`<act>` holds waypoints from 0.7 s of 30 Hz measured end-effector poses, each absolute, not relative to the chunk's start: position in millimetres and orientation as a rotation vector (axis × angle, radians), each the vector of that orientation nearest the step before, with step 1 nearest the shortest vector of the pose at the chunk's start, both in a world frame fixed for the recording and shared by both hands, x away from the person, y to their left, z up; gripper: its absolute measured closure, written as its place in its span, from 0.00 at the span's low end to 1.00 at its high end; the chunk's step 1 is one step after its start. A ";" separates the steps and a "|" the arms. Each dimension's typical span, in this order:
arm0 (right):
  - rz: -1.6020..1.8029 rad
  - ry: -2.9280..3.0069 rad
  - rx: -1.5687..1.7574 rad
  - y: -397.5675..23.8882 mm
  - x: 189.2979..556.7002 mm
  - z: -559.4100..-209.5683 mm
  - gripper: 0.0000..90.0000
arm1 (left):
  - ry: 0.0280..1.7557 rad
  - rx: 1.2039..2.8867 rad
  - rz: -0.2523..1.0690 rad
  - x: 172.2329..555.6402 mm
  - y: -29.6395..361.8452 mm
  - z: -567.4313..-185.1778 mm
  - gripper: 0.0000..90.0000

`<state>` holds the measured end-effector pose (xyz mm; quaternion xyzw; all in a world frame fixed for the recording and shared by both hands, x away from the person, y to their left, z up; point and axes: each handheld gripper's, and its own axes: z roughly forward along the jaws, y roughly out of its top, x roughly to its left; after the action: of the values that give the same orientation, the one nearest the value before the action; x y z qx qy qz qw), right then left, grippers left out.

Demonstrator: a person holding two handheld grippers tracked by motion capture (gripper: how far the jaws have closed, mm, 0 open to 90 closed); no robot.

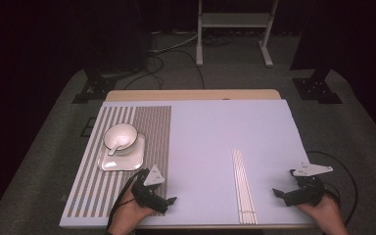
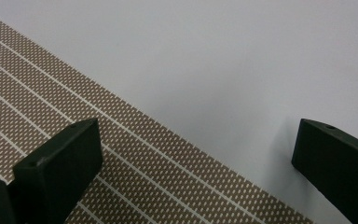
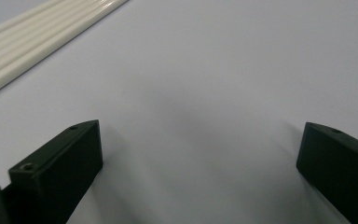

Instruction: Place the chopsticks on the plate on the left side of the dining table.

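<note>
pale tabletop (image 1: 215,142) carries a brown striped mat (image 1: 127,161) on its left part. white square plate (image 1: 122,157) sits on the mat, white bowl (image 1: 120,138) on the plate. white chopsticks (image 1: 244,186) lie bundled right of centre. left claw (image 1: 169,201) wide open, empty, at the mat's near corner. right claw (image 1: 280,194) open, empty, near the chopsticks.

Pretty dark room, grey carpet floor (image 1: 39,161) all around the table (image 1: 225,127). White metal stand (image 1: 235,29) at top center, black cables (image 1: 166,58) snaking across the upper middle.
</note>
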<state>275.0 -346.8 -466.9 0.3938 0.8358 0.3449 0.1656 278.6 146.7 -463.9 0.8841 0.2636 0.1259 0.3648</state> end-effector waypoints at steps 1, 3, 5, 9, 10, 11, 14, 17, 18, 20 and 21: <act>0.983 2.380 1.122 -346.8 275.0 -466.9 0.00 | 0.678 2.274 0.323 278.6 146.7 -463.8 0.00; 0.983 2.379 1.120 -346.8 274.9 -466.9 0.00 | 0.679 2.274 0.322 278.7 146.8 -463.7 0.00; 0.983 2.378 1.120 -346.8 274.9 -466.9 0.00 | 0.684 2.272 0.322 278.7 146.8 -463.5 0.00; 0.982 2.379 1.120 -346.8 274.9 -466.9 0.00 | 0.689 2.259 0.329 277.6 145.8 -462.8 0.00; 0.982 2.380 1.121 -346.8 275.0 -466.9 0.00 | 0.683 2.247 0.326 275.8 145.0 -460.5 0.00; 0.982 2.380 1.121 -346.8 275.0 -466.9 0.00 | 0.683 2.247 0.326 275.8 145.0 -460.5 0.00; 0.982 2.380 1.122 -346.8 275.1 -466.8 0.00 | 0.680 2.224 0.324 274.5 142.1 -457.4 0.00; 0.983 2.380 1.123 -346.9 275.0 -466.8 0.00 | 0.667 2.211 0.302 274.5 137.5 -453.3 0.00; 0.983 2.380 1.123 -346.9 275.0 -466.8 0.00 | 0.667 2.211 0.302 274.5 137.5 -453.3 0.00; 0.983 2.380 1.121 -346.9 275.0 -466.9 0.00 | 0.652 2.212 0.293 274.2 132.8 -450.3 0.00; 0.983 2.380 1.121 -346.9 275.0 -466.9 0.00 | 0.652 2.212 0.293 274.2 132.8 -450.3 0.00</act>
<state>275.0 -346.9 -466.9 0.3937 0.8357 0.3450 0.1657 274.2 132.8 -450.3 0.8733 0.2574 0.1158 0.3971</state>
